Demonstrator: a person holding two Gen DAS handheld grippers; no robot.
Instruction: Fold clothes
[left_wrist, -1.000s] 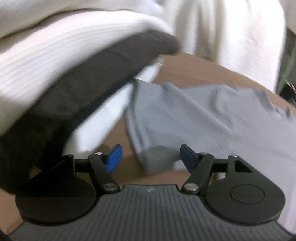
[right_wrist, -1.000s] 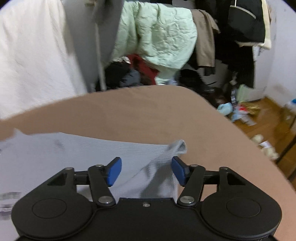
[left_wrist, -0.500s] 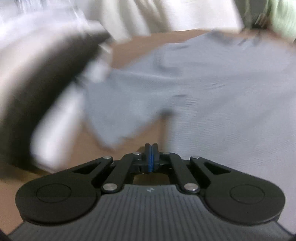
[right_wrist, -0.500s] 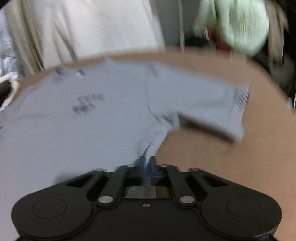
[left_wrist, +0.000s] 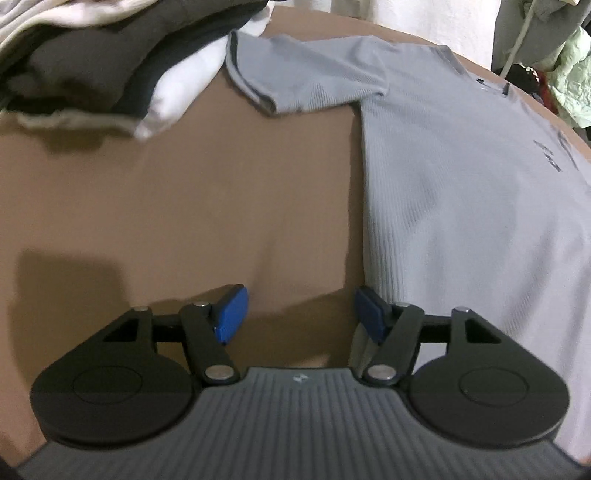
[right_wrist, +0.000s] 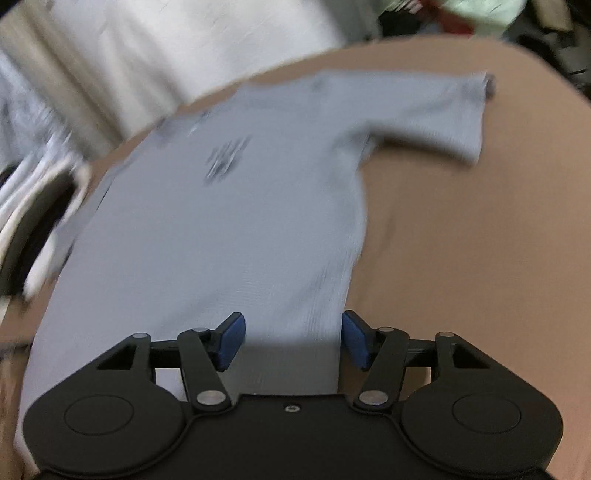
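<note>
left gripper (left_wrist: 300, 314): jaws spread wide, empty | right gripper (right_wrist: 293, 339): jaws spread wide, empty

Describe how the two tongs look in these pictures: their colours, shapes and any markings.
The left tongs have blue fingertip pads on black linkage arms with silver rivets, two round black discs and a ribbed grey body bearing a small white logo. The right tongs have the same blue pads, arms and discs, but a smooth black body with one small screw. No cables or sleeves are visible.
</note>
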